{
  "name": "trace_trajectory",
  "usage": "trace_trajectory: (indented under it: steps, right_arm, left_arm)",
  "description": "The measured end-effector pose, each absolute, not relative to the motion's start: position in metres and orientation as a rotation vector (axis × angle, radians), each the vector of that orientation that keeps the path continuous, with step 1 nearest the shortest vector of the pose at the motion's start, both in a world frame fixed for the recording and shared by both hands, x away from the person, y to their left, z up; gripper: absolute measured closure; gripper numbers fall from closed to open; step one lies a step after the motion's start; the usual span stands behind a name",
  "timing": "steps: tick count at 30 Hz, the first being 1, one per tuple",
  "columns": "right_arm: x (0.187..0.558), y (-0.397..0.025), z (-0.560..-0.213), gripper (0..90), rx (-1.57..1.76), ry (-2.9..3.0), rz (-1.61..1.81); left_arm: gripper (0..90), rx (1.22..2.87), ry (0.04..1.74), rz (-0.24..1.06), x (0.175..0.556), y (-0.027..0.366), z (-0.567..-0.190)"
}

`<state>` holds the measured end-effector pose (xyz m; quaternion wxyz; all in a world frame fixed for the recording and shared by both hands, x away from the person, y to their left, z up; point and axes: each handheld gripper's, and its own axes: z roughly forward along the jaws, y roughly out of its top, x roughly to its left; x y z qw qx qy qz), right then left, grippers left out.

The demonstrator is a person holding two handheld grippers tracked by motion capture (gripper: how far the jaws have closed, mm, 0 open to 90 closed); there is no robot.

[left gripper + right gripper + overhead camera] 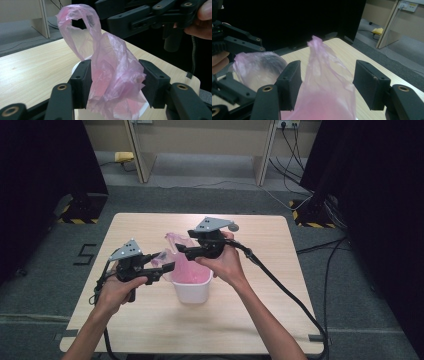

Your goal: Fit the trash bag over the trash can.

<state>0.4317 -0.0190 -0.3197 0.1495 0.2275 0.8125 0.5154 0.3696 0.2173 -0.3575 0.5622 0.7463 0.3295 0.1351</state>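
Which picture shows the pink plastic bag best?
The left gripper view: the pink plastic bag sits close up between that gripper's jaws, with its looped handle curling above. The right gripper view shows one upright flap and a blurry bulge. The high view shows it small, inside the white bin.

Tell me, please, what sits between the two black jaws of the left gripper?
In the left gripper view, a bunched fold of the thin pink plastic bag lies between the left gripper jaws, above the small white bin.

Pink plastic bag [329, 85] between parted fingers [290, 82] above table [367, 62]
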Motion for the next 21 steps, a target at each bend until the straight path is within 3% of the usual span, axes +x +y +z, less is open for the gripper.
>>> trace_trajectory:
  steps: [4, 9, 11, 14, 18, 21]
  right_arm:
    - [0.437, -0.005, -0.323, 39.5, 0.649, 2.361, 1.445]
    - [0.445, -0.005, -0.333, 66.9, 0.583, 2.415, 1.340]
    - [0.445, -0.012, -0.336, 73.3, 0.596, 2.421, 1.317]
    - [0.441, -0.028, -0.338, 75.7, 0.606, 2.413, 1.293]
    - [0.431, -0.053, -0.340, 80.0, 0.630, 2.396, 1.284]
    - [0.425, -0.069, -0.343, 82.3, 0.650, 2.391, 1.263]
  left_arm:
    - [46.1, 1.764, 0.769, 0.316, 0.369, 0.217, -0.358]
    - [39.8, 1.769, 0.790, 0.316, 0.369, 0.220, -0.360]
    - [37.6, 1.771, 0.793, 0.310, 0.368, 0.224, -0.361]
    - [37.5, 1.781, 0.793, 0.296, 0.364, 0.228, -0.363]
    - [45.5, 1.797, 0.789, 0.284, 0.362, 0.232, -0.367]
    - [60.8, 1.783, 0.762, 0.278, 0.362, 0.233, -0.369]
